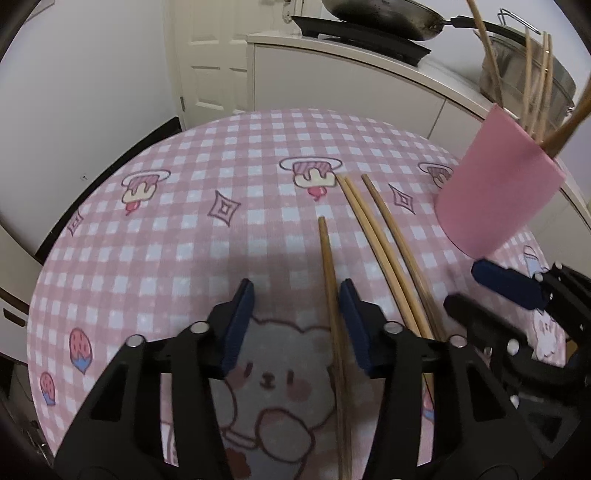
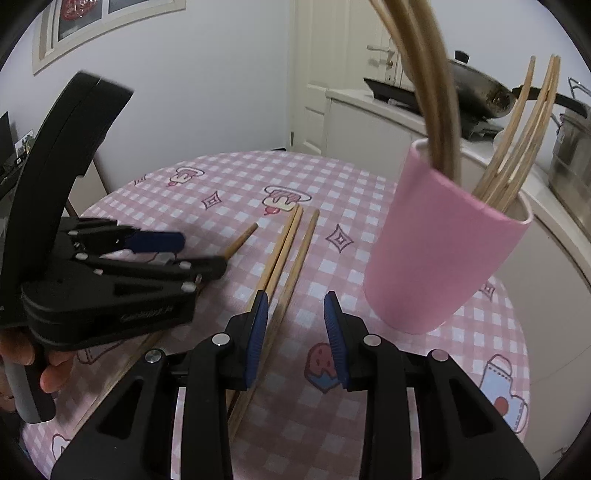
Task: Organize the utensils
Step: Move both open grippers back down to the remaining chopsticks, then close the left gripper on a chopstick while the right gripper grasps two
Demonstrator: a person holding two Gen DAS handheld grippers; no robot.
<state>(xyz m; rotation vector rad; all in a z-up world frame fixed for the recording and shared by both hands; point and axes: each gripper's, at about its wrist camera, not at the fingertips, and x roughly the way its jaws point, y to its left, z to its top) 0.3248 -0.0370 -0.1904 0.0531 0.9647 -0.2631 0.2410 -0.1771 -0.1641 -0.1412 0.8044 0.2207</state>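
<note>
Chopsticks are what I'm working over, four of them loose on the pink checked tablecloth (image 1: 155,236). Nearest my left gripper (image 1: 297,295), a single chopstick (image 1: 330,280) runs between the fingers, lying hard by the right-hand pad; the jaws stand apart and I see no squeeze on it, though its lower end is cut off by the frame. No earlier frame is given, so I describe only this stance. Just beside it lie three more chopsticks (image 1: 384,251), their near ends hidden under the gripper body. My right gripper (image 2: 295,317) hovers with its jaws apart and nothing clamped; those three sticks pass beside or under its left pad (image 2: 258,332), and I cannot tell if they touch. A hand (image 2: 40,365) grips the left tool's handle, mostly cut off. Farther on stands the pink holder (image 2: 443,236), apparently tilted by the lens, with chopsticks (image 2: 517,147) standing in it. Beyond, a dark wok (image 1: 384,16) sits on the white counter (image 1: 332,62).
</note>
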